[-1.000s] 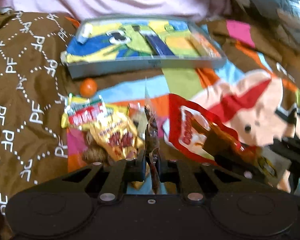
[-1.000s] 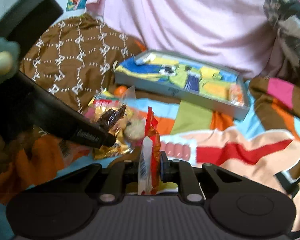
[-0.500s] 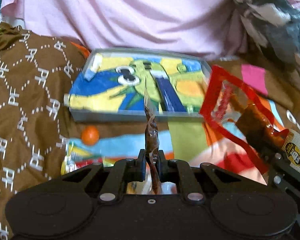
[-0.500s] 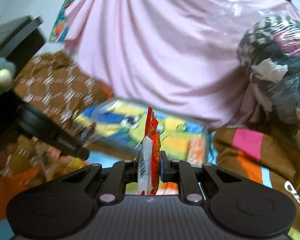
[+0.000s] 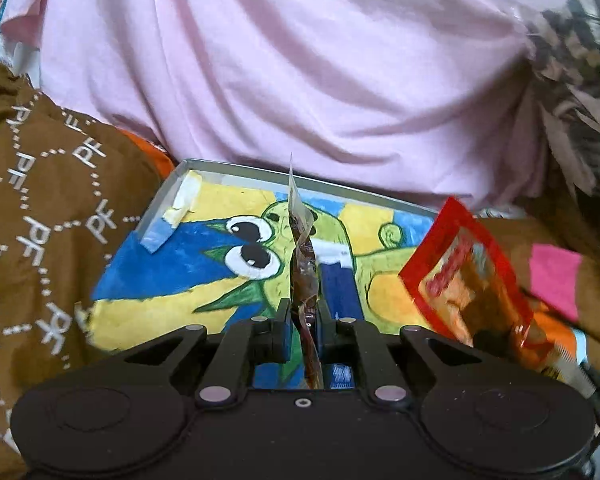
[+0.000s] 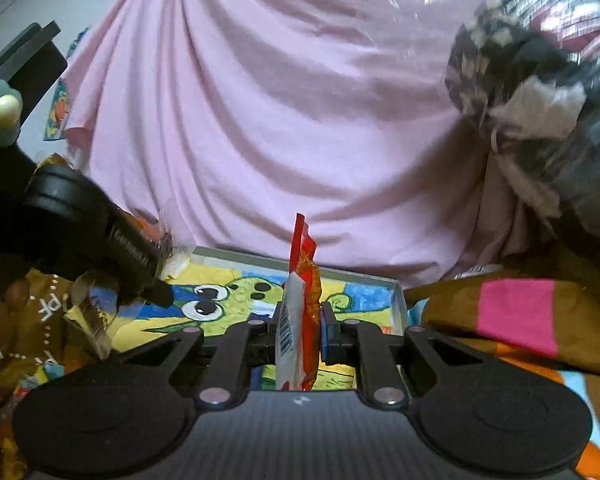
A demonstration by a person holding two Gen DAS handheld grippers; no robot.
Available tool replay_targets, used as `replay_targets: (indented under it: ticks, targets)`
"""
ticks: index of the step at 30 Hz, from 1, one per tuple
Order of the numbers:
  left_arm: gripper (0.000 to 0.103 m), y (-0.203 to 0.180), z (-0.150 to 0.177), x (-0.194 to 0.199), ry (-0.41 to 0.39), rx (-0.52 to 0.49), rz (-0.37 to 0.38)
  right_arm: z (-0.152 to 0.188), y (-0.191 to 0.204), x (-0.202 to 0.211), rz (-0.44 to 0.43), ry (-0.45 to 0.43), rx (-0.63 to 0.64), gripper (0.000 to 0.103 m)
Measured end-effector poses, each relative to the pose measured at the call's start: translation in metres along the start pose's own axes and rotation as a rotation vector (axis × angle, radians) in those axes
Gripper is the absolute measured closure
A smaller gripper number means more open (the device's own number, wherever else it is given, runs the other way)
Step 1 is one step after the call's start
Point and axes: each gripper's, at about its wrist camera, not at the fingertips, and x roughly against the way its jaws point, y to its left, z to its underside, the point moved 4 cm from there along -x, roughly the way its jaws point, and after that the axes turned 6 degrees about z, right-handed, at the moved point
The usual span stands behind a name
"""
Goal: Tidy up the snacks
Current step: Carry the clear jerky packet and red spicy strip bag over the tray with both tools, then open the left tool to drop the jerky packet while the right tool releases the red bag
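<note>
My left gripper (image 5: 303, 312) is shut on a clear-wrapped brown snack (image 5: 302, 264), held edge-on above the shallow grey tray (image 5: 162, 204) with a cartoon frog picture. My right gripper (image 6: 300, 322) is shut on a red snack packet (image 6: 305, 280) with a white barcode side, over the tray's (image 6: 396, 296) near right part. In the left wrist view the red packet (image 5: 468, 280) hangs at the right over the tray's right end. In the right wrist view the left gripper (image 6: 156, 280) with its wrapped snack (image 6: 90, 312) is at the left over the tray's left end.
The tray lies on a rumpled bedcover, brown with white letters at the left (image 5: 40, 220) and with pink and orange patches at the right (image 6: 516, 312). A pink cloth (image 5: 300, 80) hangs behind. A plastic-wrapped bundle (image 6: 540, 80) sits at the upper right.
Both grippers have lifted from the snack pile and moved forward to above the tray, each still holding its snack. The pile and the orange ball have dropped out of view.
</note>
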Motion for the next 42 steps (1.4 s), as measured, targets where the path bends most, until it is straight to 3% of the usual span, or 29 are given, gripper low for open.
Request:
replay_targets:
  ticks: [12,22,27,34,37,42]
  targets:
    - [0.092,-0.005,0.004,-0.059,0.004,0.064,0.003,0.023,-0.023,-0.044,-0.103,0.109,-0.252,0.086]
    - [0.092,-0.002,0.013,-0.086,0.024,0.076,-0.025,0.028,-0.031,-0.063,-0.127,0.151,-0.315,0.085]
    - [0.090,0.000,0.016,-0.088,0.019,0.074,-0.032,0.029,-0.028,-0.068,-0.111,0.157,-0.281,0.084]
    - [0.071,0.004,0.018,-0.085,0.008,0.069,-0.059,0.033,-0.025,-0.071,-0.076,0.189,-0.240,0.070]
    - [0.058,0.006,0.019,-0.083,0.003,0.067,-0.078,0.033,-0.024,-0.071,-0.045,0.181,-0.205,0.050]
    - [0.042,0.013,0.019,-0.077,-0.011,0.068,-0.097,0.030,-0.018,-0.068,-0.033,0.156,-0.148,0.031]
